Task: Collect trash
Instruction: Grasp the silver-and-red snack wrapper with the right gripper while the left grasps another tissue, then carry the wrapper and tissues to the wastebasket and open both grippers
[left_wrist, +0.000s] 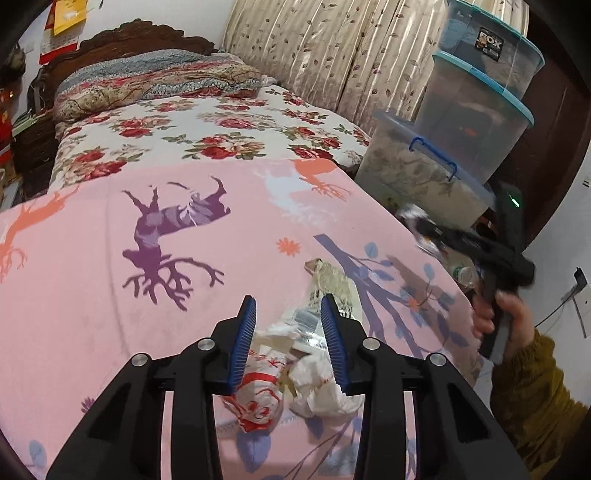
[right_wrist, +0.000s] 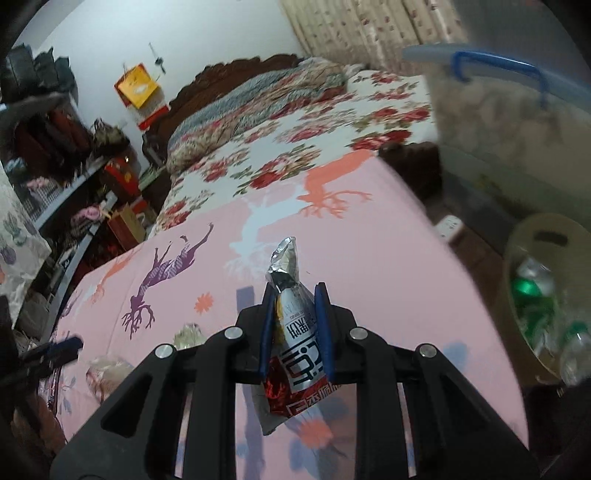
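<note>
Crinkled foil wrapper (right_wrist: 293, 332) pinched in right claw (right_wrist: 294, 295); left claw (left_wrist: 289, 314) spread wide over crumpled paper (left_wrist: 295, 373).

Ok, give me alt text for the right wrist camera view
The right gripper is shut on a crinkled silver snack wrapper, held above a pink bedspread with deer prints. A tan bin holding plastic bottles sits off the bed's right edge.

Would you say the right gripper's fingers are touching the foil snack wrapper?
Touching. The right wrist view shows the fingers pressed against both sides of the foil snack wrapper.
</note>
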